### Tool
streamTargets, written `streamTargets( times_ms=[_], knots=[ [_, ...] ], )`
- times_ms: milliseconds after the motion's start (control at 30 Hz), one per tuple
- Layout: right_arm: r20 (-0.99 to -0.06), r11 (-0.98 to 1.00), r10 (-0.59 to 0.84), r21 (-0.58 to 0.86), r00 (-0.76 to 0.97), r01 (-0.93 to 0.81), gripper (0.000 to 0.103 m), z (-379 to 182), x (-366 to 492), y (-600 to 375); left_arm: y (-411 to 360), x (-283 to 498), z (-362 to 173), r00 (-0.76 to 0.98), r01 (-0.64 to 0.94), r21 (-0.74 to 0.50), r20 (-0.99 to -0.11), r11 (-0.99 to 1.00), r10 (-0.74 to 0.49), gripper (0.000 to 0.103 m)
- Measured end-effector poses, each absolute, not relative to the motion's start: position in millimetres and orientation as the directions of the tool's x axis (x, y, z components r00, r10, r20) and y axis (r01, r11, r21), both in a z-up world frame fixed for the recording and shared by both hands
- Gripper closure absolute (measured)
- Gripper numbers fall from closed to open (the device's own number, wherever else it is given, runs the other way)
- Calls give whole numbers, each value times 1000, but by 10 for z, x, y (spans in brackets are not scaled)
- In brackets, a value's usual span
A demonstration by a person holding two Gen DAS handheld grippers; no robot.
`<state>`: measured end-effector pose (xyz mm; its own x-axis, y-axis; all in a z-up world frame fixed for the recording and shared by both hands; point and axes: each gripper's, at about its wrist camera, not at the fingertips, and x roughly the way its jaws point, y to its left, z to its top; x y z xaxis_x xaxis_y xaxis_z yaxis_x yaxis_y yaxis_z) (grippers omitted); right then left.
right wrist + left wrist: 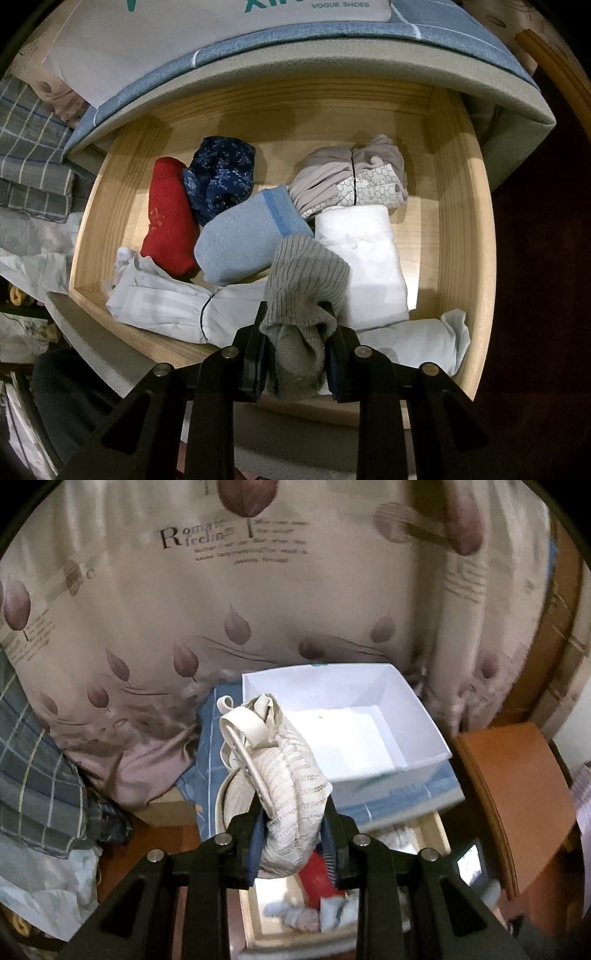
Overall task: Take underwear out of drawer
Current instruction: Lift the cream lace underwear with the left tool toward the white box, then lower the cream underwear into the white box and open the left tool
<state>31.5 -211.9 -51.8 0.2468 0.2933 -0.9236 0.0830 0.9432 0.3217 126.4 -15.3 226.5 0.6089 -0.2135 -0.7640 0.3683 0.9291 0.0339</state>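
My left gripper (pixel 293 825) is shut on a cream lace bra (pixel 284 771) and holds it up above the open wooden drawer (pixel 251 912), in front of a white open box (pixel 413 705). My right gripper (pixel 297 345) is shut on a grey ribbed sock bundle (pixel 303 295), held over the drawer (pixel 454 206). Inside the drawer lie a red roll (pixel 168 218), a navy floral roll (pixel 221 177), a light blue roll (pixel 243 240), a white folded piece (pixel 365 258) and a beige bundle (pixel 351 177).
The white box stands on a blue checked bedsheet (pixel 210 734), its side also in the right wrist view (pixel 221 33). A leaf-print quilt (pixel 221 602) lies behind. An orange-brown wooden panel (pixel 517 790) is at right. Plaid fabric (pixel 33 771) is at left.
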Motion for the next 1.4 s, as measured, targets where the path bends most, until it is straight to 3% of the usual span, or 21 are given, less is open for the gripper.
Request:
streamTargets(
  times_ms=[333, 733, 1033, 1267, 1400],
  knots=[
    [-925, 943, 294, 321, 239, 84, 79, -532, 323, -2113, -531, 1928, 2006, 628, 398, 77, -750, 914, -210, 76],
    [-922, 938, 305, 334, 238, 92, 79, -541, 324, -2119, -660, 2524, 1143, 523, 368, 101, -845, 924, -116, 76],
    [-922, 935, 312, 341, 231, 95, 78, -556, 337, -2119, -566, 2511, 963, 483, 355, 88, -870, 931, -102, 75],
    [-922, 936, 311, 339, 231, 94, 78, -557, 335, -2117, -533, 2543, 957, 458, 334, 68, -883, 940, -99, 68],
    [-922, 936, 311, 339, 231, 94, 78, -558, 335, -2118, -500, 2521, 1042, 473, 331, 61, -874, 942, -110, 57]
  ],
)
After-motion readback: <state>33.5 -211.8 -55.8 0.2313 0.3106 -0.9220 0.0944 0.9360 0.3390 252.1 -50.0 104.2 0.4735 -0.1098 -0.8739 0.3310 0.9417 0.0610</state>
